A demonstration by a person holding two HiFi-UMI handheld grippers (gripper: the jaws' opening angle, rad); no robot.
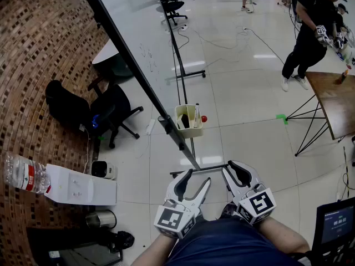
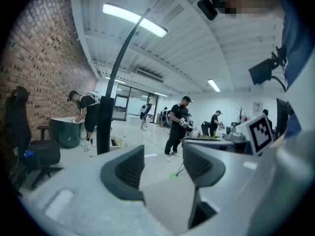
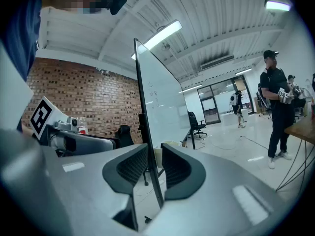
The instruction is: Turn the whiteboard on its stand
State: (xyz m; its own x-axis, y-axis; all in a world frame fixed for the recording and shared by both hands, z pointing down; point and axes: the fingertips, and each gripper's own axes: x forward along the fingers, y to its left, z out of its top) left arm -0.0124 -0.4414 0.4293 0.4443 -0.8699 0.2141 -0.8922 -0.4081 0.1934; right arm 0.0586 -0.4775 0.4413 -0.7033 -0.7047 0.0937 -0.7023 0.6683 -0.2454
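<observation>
Approach step, by my reading: your left gripper (image 1: 198, 177) stands open and empty, your right gripper (image 1: 229, 168) narrowly parted on nothing, with the whiteboard (image 1: 145, 49) edge-on just ahead of both, so next close on its near edge and swing.

open-plan office workspace. evidence: red-brown brick wall (image 1: 44, 49) left, glossy white tiled floor (image 1: 244, 104), black swivel office chairs (image 1: 113, 112), tall white whiteboard on black stand (image 1: 138, 29), brown wooden table (image 1: 335, 98) right, ceiling strip lights (image 2: 134, 19).

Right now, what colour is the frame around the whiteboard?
Black; the whiteboard frame shows best in the head view.
</observation>
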